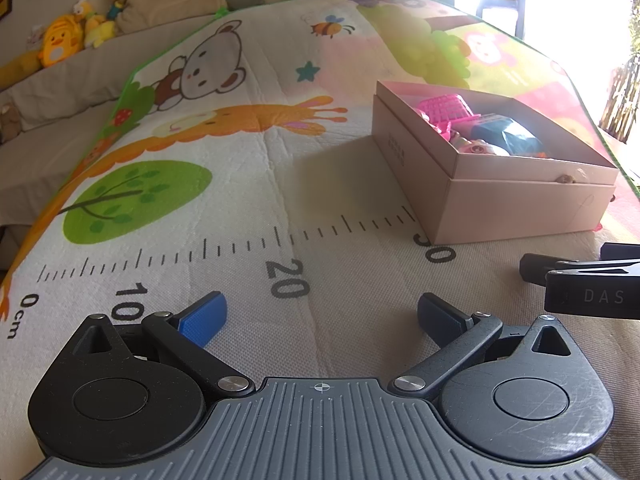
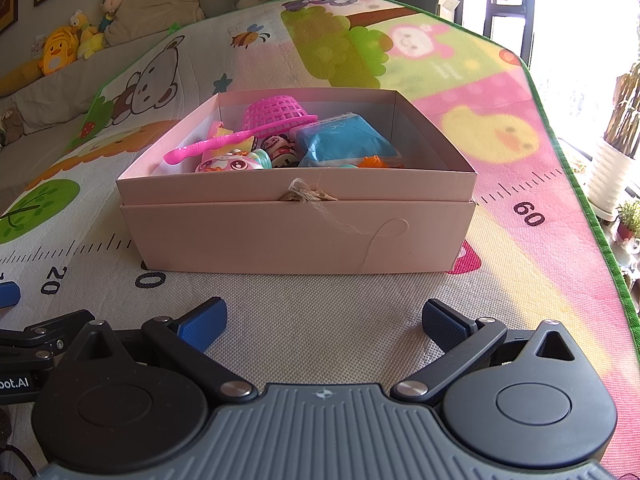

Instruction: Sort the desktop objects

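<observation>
A pink cardboard box stands on the play mat, straight ahead in the right wrist view and to the right in the left wrist view. It holds a pink basket, a pink spoon, a blue packet, a panda toy and other small toys. My right gripper is open and empty, low over the mat in front of the box. My left gripper is open and empty over the mat's ruler marks, left of the box.
The colourful play mat covers the surface. A grey sofa with plush toys and cushions lies behind on the left. The mat's green right edge drops off toward potted plants. The right gripper's body shows at the left view's right edge.
</observation>
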